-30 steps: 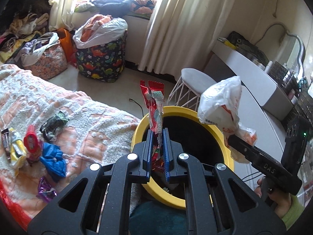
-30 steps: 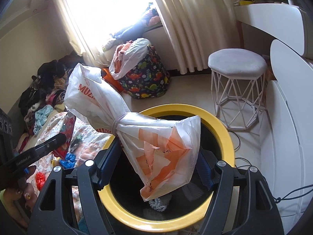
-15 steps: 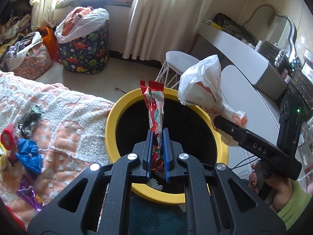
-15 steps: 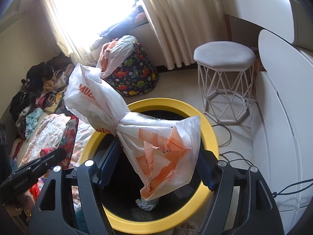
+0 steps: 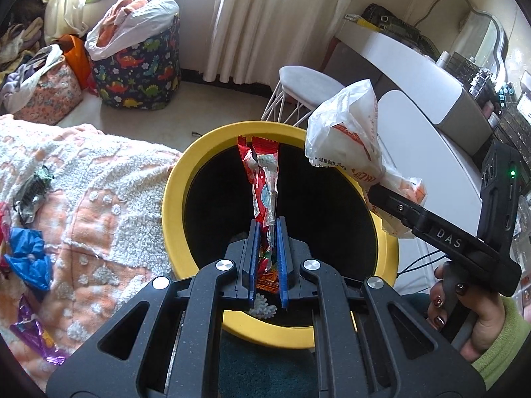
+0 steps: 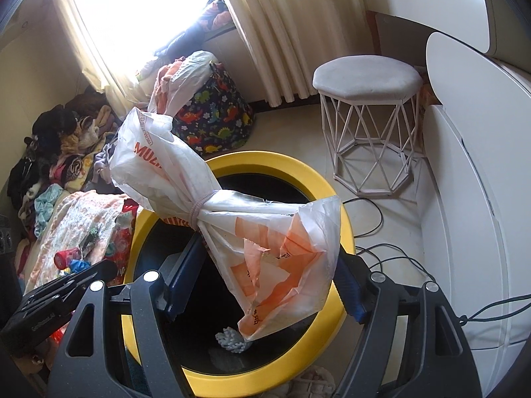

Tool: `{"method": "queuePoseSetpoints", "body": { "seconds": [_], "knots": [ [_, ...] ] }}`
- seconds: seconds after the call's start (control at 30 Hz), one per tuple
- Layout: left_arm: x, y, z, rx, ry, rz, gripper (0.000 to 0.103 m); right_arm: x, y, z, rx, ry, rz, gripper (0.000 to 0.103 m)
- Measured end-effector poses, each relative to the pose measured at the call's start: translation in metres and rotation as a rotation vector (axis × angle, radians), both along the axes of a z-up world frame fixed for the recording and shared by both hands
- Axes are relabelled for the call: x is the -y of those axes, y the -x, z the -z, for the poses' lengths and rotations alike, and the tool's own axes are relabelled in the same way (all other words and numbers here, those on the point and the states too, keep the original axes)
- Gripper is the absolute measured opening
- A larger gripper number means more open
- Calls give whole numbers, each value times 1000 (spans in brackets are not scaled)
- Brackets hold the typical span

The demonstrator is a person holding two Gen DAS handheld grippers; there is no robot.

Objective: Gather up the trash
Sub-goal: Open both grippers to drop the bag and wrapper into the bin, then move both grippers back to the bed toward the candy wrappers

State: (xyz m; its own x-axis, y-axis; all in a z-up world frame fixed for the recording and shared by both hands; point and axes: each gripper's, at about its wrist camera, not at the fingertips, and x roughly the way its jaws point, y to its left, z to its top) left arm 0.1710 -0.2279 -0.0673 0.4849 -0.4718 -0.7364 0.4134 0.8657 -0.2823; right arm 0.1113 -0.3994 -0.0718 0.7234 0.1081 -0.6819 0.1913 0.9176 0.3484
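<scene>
Left tongs (image 5: 268,232) pinched nearly closed on red snack wrapper (image 5: 262,179) above yellow-rimmed bin (image 5: 172,179); right tongs (image 6: 262,265) spread wide, tied plastic bag (image 6: 232,219) draped between them over the rim, liable to slide outside the bin.

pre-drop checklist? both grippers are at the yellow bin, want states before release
1. Left gripper shut on the red wrapper: ok.
2. Red wrapper over the yellow bin opening: ok, it stands over the dark interior.
3. Right gripper grip on the white plastic bag: cannot tell, the bag lies between widely spaced fingers and hides the contact.
4. Bag over the opening: ok in the right wrist view; in the left wrist view it hangs near the right rim.
5. Room in the bin: ok, only a small whitish item shows at the bottom.
6. Trash left on the blanket: not ok, the blue wrapper remains.
</scene>
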Motion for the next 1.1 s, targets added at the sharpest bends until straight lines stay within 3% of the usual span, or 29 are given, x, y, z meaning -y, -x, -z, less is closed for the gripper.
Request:
{"method": "queuePoseSetpoints", "body": {
  "seconds": [0.37, 0.5, 0.57, 0.63, 0.67, 0.73, 0.77, 0.9, 1.1],
  "knots": [
    [-2, -8, 9, -22, -16, -13, 6, -2, -5, 5, -17, -20, -24, 72],
    [-5, -8, 8, -14, -16, -24, 7, -4, -5, 5, -13, -26, -24, 81],
    [-8, -6, 6, -7, -34, -50, 21, -4, -5, 3, -6, -29, -21, 84],
    [-10, -3, 0, 18, -38, -70, 51, -4, -4, 2, -3, -24, -19, 84],
    [-12, -2, -2, 27, -34, -79, 54, -5, -4, 1, -1, -21, -19, 84],
    [-18, -1, -7, 40, -25, -103, 75, -5, -3, 0, 2, -17, -18, 84],
    [-21, 1, -10, 54, -21, -116, 79, -6, -3, -2, 9, -9, -20, 84],
    [-31, 7, -21, 106, -4, -146, 92, -12, 2, -12, 61, -1, -34, 84],
    [-41, 18, -40, 186, -14, -189, 92, -25, 15, -33, 180, 2, -65, 89]
  ]
}}
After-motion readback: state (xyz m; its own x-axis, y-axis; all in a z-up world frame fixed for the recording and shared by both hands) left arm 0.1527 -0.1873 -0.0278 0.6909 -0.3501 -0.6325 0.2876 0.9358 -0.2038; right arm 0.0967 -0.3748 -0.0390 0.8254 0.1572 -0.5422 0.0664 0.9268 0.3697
